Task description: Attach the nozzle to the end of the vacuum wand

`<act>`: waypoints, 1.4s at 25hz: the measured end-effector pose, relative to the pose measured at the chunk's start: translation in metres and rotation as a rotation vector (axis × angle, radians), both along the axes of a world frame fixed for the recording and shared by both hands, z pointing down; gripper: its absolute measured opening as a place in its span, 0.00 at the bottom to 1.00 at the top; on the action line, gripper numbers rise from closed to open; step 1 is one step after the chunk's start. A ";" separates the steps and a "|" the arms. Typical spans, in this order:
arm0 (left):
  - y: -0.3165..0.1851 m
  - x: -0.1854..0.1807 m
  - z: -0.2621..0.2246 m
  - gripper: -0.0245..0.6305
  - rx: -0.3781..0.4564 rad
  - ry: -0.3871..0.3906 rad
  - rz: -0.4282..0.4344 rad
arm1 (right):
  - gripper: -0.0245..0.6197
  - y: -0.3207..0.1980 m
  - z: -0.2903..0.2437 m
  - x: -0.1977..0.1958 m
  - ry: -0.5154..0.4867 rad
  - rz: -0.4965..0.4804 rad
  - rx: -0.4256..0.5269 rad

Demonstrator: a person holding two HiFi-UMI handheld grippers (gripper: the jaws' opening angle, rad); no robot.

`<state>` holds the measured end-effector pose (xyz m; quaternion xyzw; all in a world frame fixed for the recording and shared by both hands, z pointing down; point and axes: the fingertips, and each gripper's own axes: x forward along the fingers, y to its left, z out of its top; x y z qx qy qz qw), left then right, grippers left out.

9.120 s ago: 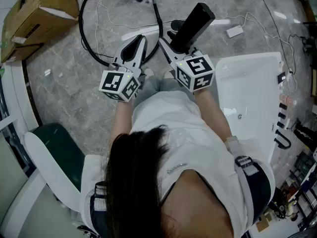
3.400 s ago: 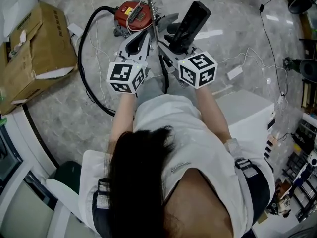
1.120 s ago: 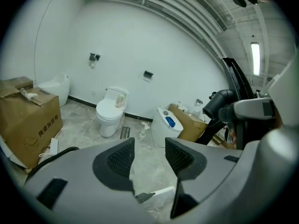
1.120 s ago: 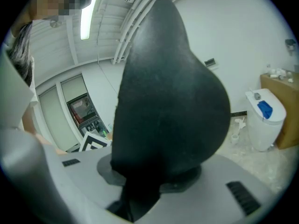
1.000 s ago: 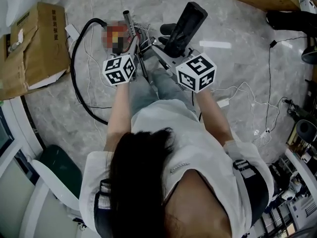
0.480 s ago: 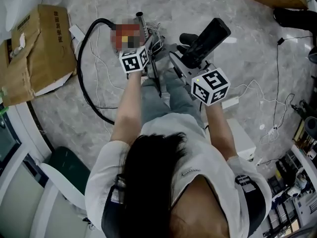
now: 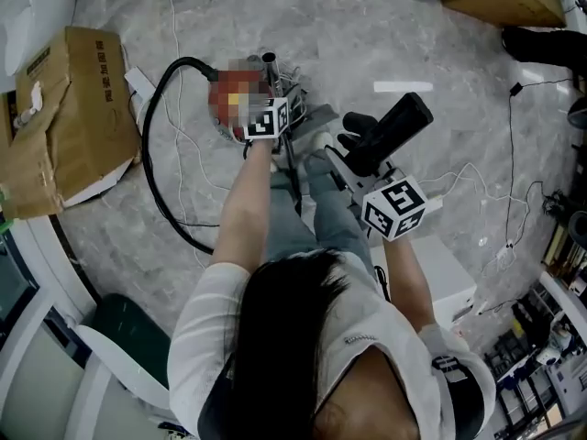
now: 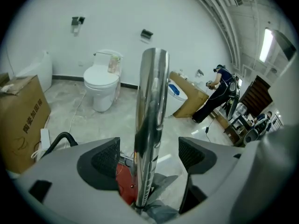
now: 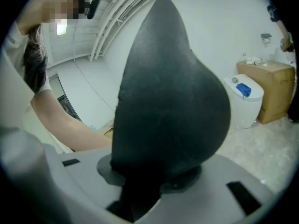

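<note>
- Left gripper, jaws just opened wide, straddles the wand untouched: stiff, slippery chrome, likely best held near its end.
- Right gripper clamps the rigid, light-looking nozzle.

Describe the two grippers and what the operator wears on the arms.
Both the left gripper and the right gripper have light grey moulded bodies. The left's pads are black and mesh-textured. Its jaws have just been opening, with the chrome wand between them. Each carries a white cube with black square markers: left cube, right cube. The person wears white short sleeves.
</note>
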<state>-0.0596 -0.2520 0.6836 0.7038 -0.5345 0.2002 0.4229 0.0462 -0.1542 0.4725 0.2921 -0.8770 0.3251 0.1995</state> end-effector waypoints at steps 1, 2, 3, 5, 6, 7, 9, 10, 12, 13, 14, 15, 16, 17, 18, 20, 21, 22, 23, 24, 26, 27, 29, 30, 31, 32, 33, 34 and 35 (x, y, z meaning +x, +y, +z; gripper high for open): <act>-0.007 0.000 0.003 0.61 -0.004 0.018 -0.022 | 0.26 -0.003 0.000 -0.001 0.003 0.000 0.005; -0.013 -0.002 0.004 0.61 -0.002 0.032 -0.049 | 0.26 -0.007 -0.001 -0.002 0.002 0.002 0.011; -0.018 -0.004 0.006 0.61 0.001 0.038 -0.065 | 0.26 -0.009 -0.001 -0.003 -0.001 0.007 0.014; -0.024 -0.003 0.009 0.61 0.007 0.020 -0.053 | 0.26 -0.011 0.001 -0.002 -0.006 0.020 0.006; -0.026 -0.002 0.011 0.61 0.008 0.007 -0.036 | 0.26 -0.011 0.002 0.000 -0.006 0.023 0.001; -0.028 0.000 0.012 0.61 0.006 -0.003 -0.022 | 0.26 -0.012 0.004 0.002 -0.004 0.025 -0.004; -0.030 0.004 0.017 0.61 -0.006 0.001 -0.010 | 0.26 -0.013 0.006 0.004 0.005 0.024 -0.010; -0.030 0.004 0.020 0.61 -0.013 0.011 -0.014 | 0.26 -0.013 0.007 0.003 0.008 0.022 -0.013; -0.030 0.001 0.026 0.61 -0.020 0.020 -0.021 | 0.26 -0.014 0.011 0.000 0.010 0.016 -0.016; -0.030 0.000 0.028 0.61 -0.019 0.013 -0.011 | 0.26 -0.015 0.012 -0.001 0.010 0.013 -0.017; -0.030 0.002 0.030 0.61 -0.015 -0.001 0.013 | 0.26 -0.016 0.013 0.000 0.011 0.012 -0.018; -0.030 0.004 0.032 0.61 -0.008 -0.017 0.047 | 0.26 -0.017 0.013 0.001 0.012 0.012 -0.020; -0.029 0.007 0.033 0.61 -0.001 -0.032 0.084 | 0.26 -0.017 0.014 0.002 0.012 0.012 -0.022; -0.029 0.008 0.034 0.61 0.006 -0.045 0.116 | 0.26 -0.017 0.015 0.003 0.011 0.012 -0.023; -0.029 0.008 0.035 0.58 0.014 -0.055 0.136 | 0.26 -0.018 0.016 0.004 0.010 0.010 -0.024; -0.030 0.005 0.033 0.40 0.033 -0.057 0.136 | 0.26 -0.017 0.018 0.005 0.010 0.005 -0.027; -0.029 0.005 0.032 0.34 0.044 -0.044 0.128 | 0.26 -0.017 0.019 0.006 0.012 0.003 -0.029; -0.029 0.006 0.030 0.26 0.055 -0.025 0.120 | 0.26 -0.016 0.020 0.007 0.014 0.002 -0.032; -0.028 0.007 0.028 0.20 0.067 -0.010 0.113 | 0.26 -0.016 0.020 0.008 0.016 0.002 -0.033; -0.028 0.009 0.027 0.16 0.078 -0.002 0.109 | 0.26 -0.017 0.021 0.008 0.016 0.001 -0.033; -0.028 0.010 0.025 0.16 0.089 -0.004 0.108 | 0.26 -0.017 0.021 0.008 0.016 0.000 -0.033; -0.028 0.011 0.025 0.16 0.090 -0.004 0.111 | 0.26 -0.017 0.022 0.008 0.015 -0.001 -0.034; -0.026 0.011 0.024 0.15 0.094 0.004 0.120 | 0.26 -0.016 0.023 0.008 0.014 -0.003 -0.036; -0.026 0.011 0.023 0.15 0.102 0.009 0.121 | 0.26 -0.016 0.022 0.008 0.014 -0.003 -0.035; -0.026 0.009 0.020 0.15 0.113 0.012 0.119 | 0.26 -0.016 0.022 0.007 0.012 -0.003 -0.033; -0.024 0.008 0.018 0.15 0.125 0.013 0.117 | 0.26 -0.016 0.021 0.006 0.010 -0.002 -0.032; -0.023 0.007 0.016 0.15 0.134 0.014 0.119 | 0.26 -0.015 0.021 0.005 0.008 -0.001 -0.033; -0.020 0.007 0.015 0.15 0.141 0.016 0.125 | 0.26 -0.014 0.021 0.004 0.008 -0.002 -0.034; -0.019 0.008 0.013 0.15 0.148 0.020 0.134 | 0.26 -0.014 0.022 0.003 0.008 -0.003 -0.035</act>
